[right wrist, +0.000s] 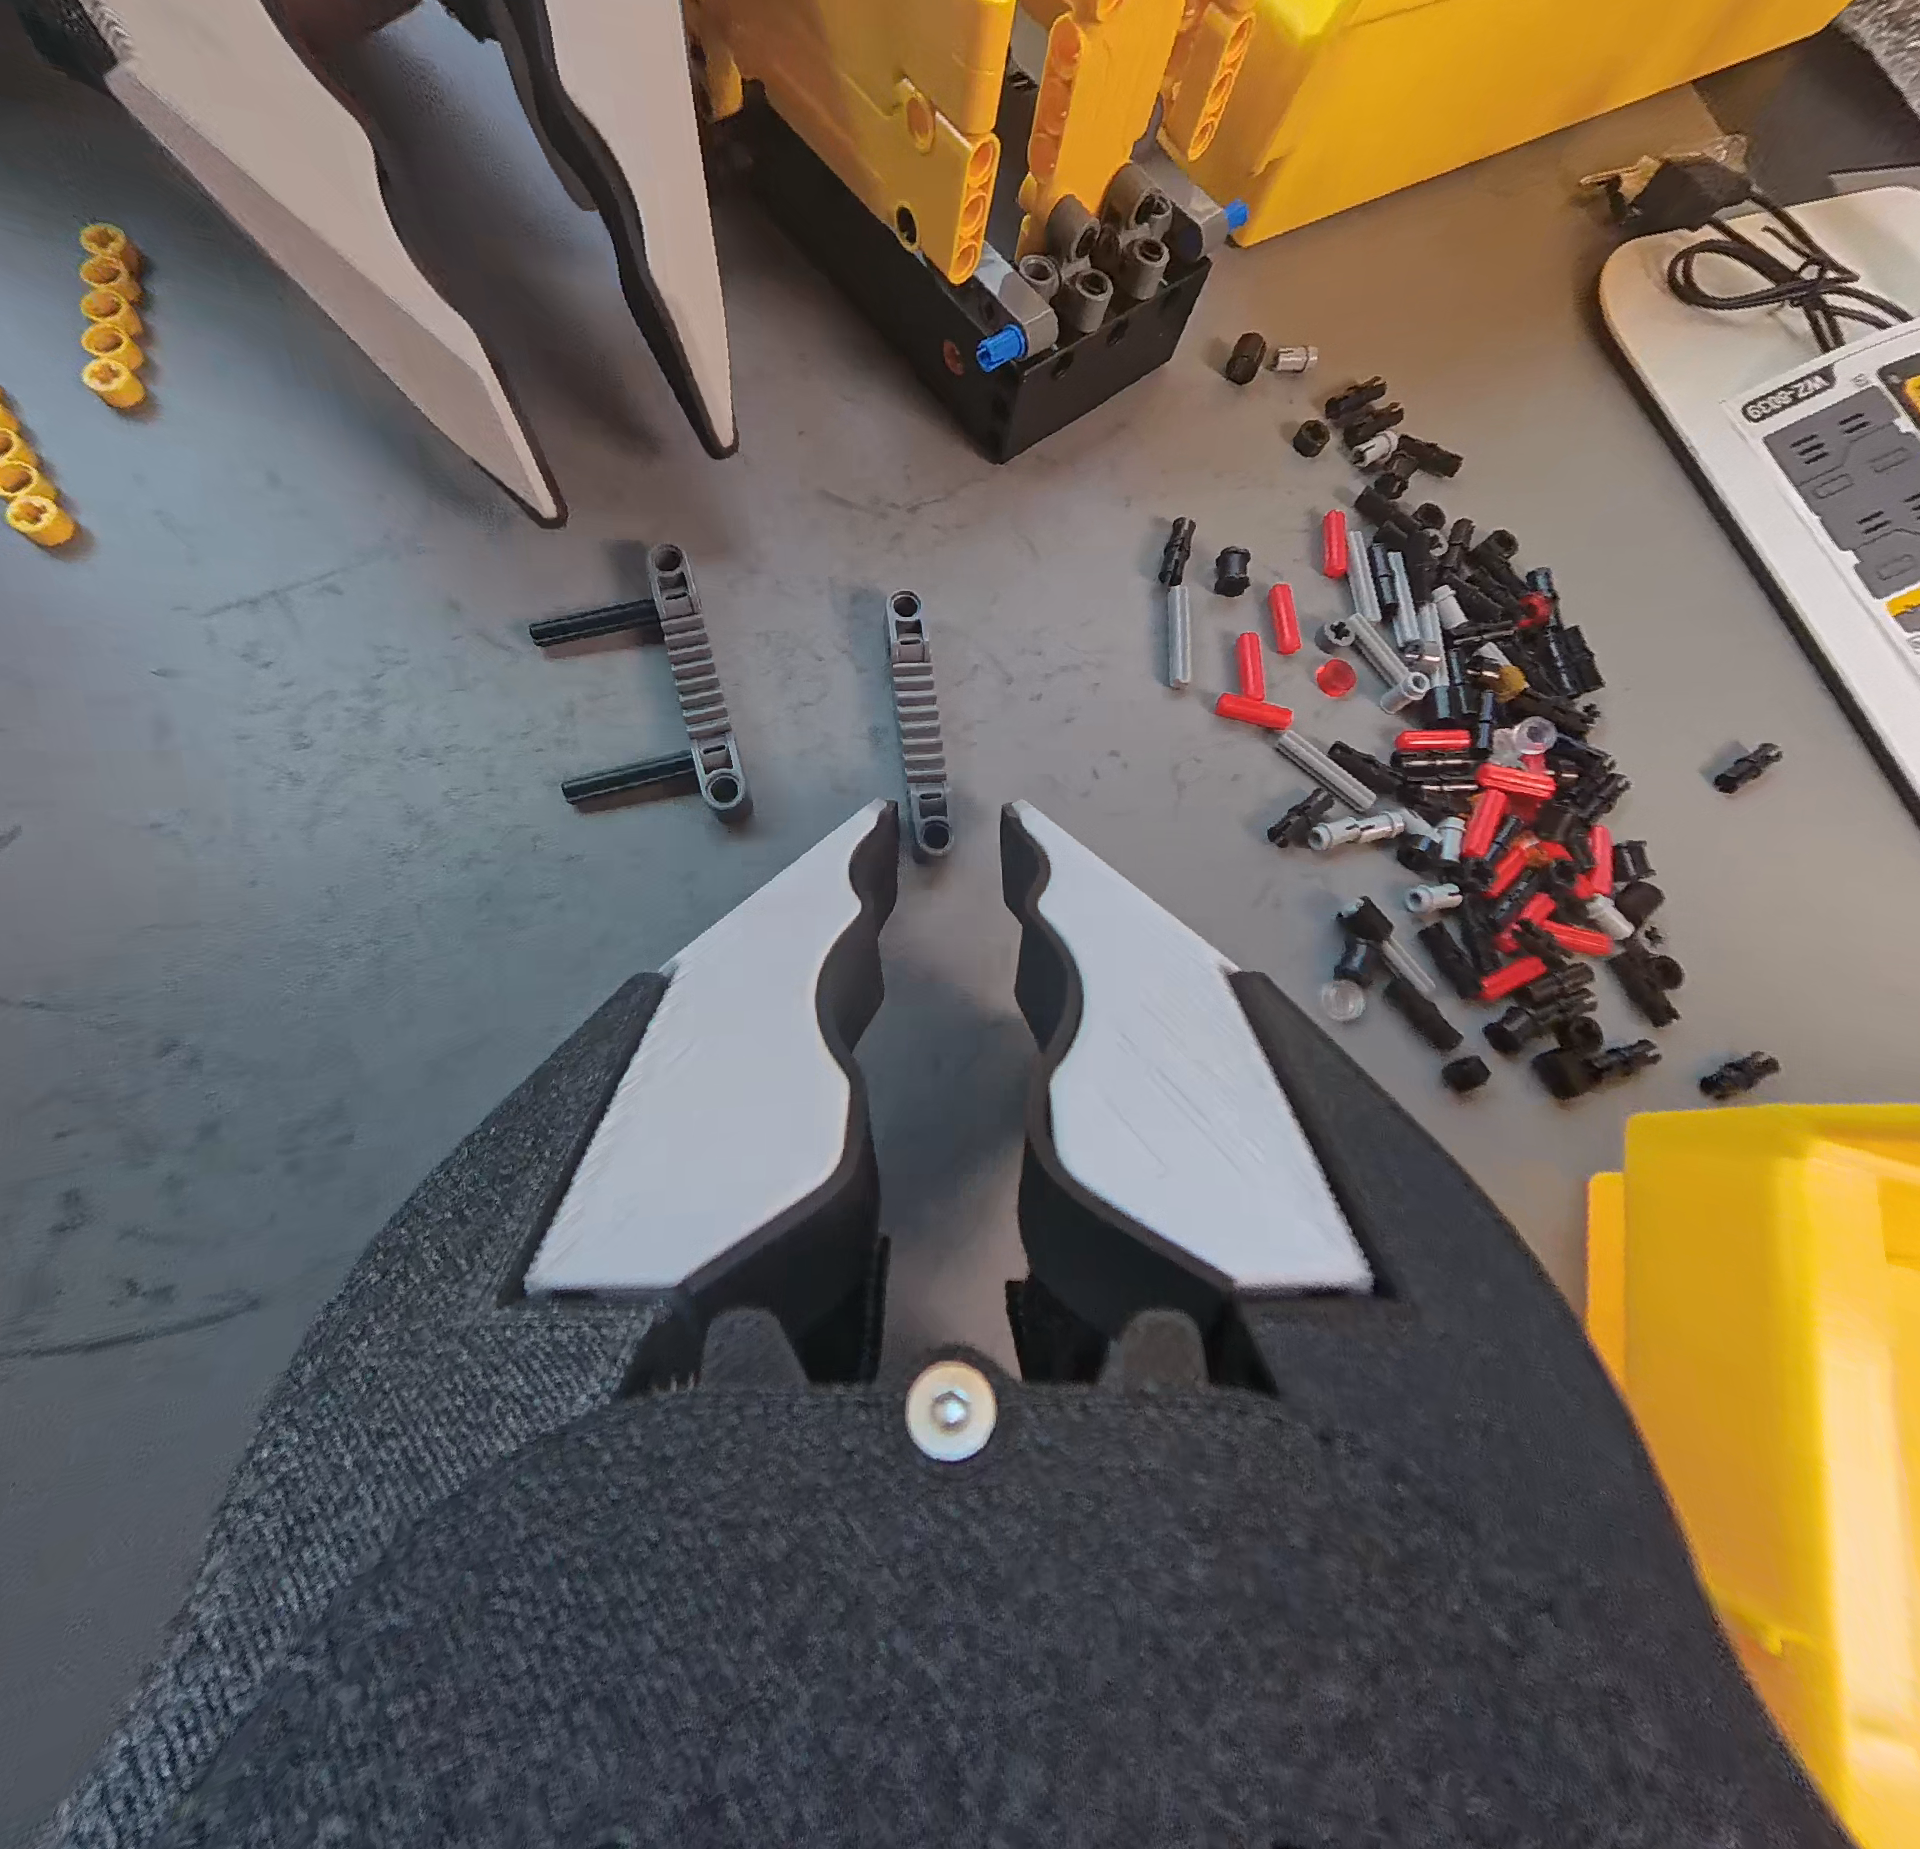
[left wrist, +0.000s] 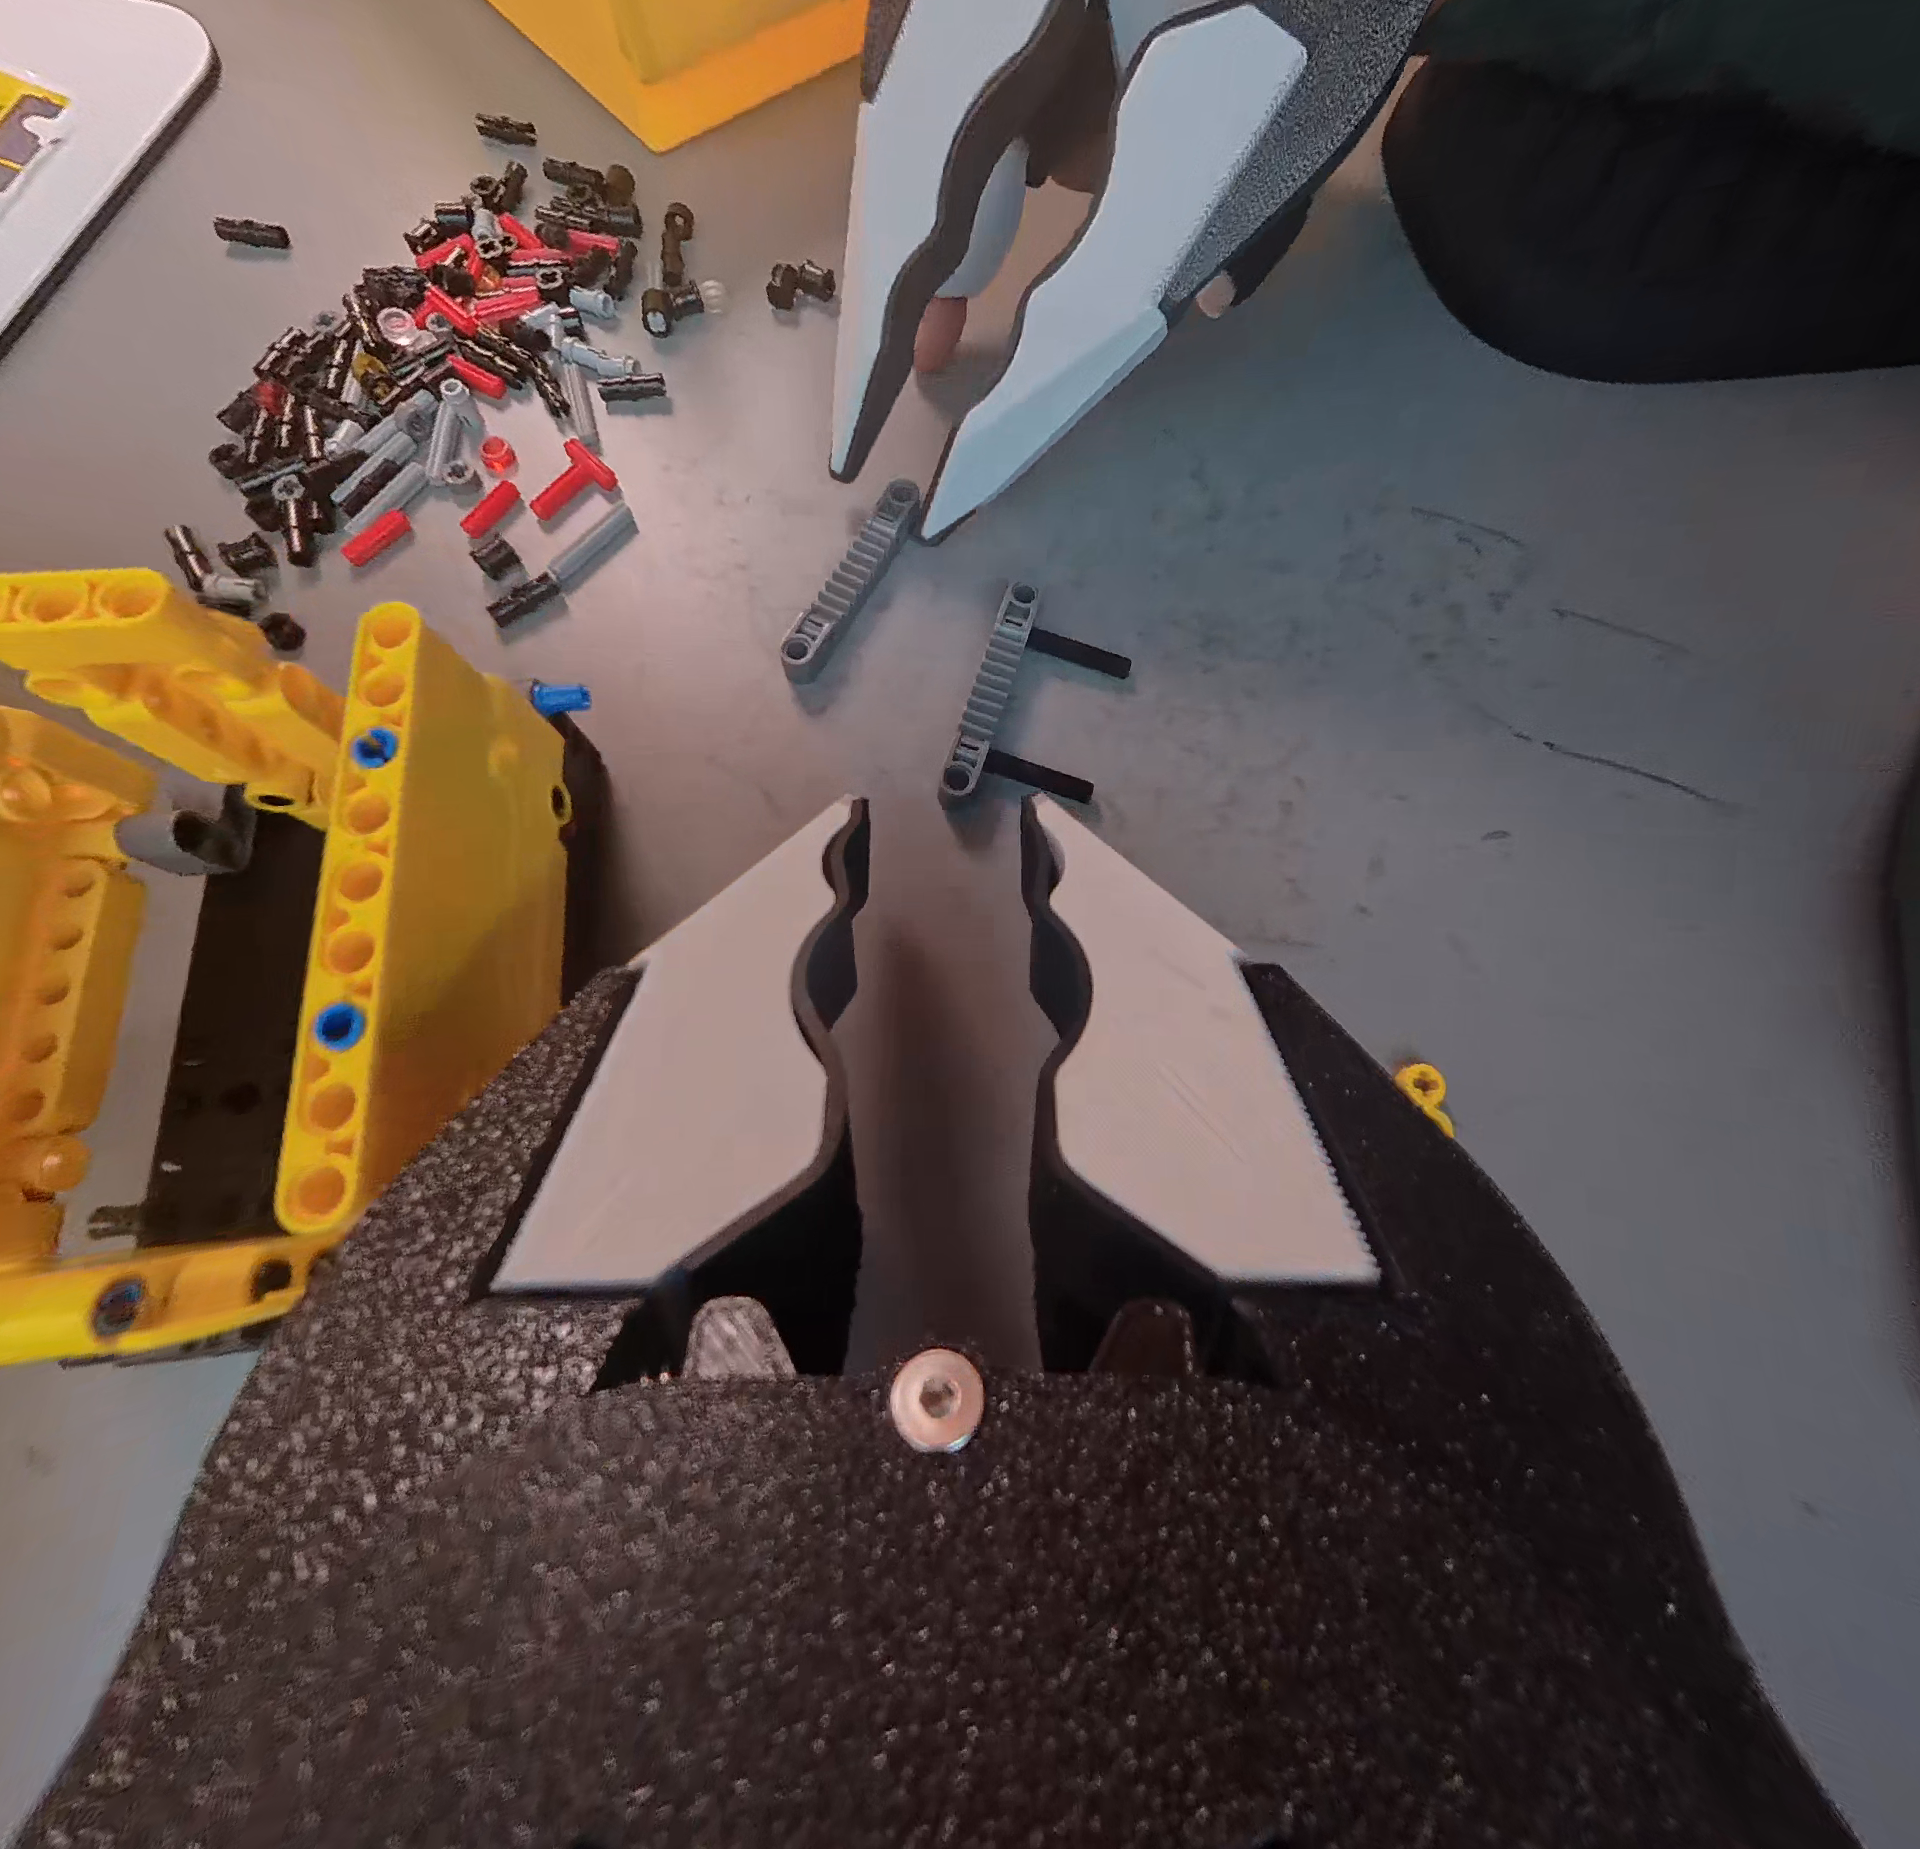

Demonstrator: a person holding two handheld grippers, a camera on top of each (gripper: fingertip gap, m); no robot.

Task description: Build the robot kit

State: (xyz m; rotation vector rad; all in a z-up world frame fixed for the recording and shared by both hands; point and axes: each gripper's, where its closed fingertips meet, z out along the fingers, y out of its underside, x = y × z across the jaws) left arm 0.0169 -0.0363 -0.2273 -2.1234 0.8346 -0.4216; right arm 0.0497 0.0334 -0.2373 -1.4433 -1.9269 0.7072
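Two grey toothed rack pieces lie on the grey table. One rack (left wrist: 987, 698) (right wrist: 696, 677) has two black axles (left wrist: 1075, 653) stuck in its side. My left gripper (left wrist: 943, 812) (right wrist: 636, 482) is open and empty, its tips just short of that rack's near end. The plain rack (left wrist: 852, 578) (right wrist: 920, 719) lies beside it. My right gripper (right wrist: 948, 812) (left wrist: 891, 500) is open, and the plain rack's near end lies between its tips, not clamped. The two grippers face each other across the racks.
A pile of small black, red and grey pins (left wrist: 436, 376) (right wrist: 1475, 781) lies beside the racks. A yellow and black brick model (left wrist: 312, 916) (right wrist: 987, 189) stands close by. There are also yellow bins (left wrist: 707, 23) (right wrist: 1766, 1436), a printed sheet (right wrist: 1818, 511) and yellow bushes (right wrist: 109, 313). The left gripper's tips are roughly 9 cm from the right gripper's.
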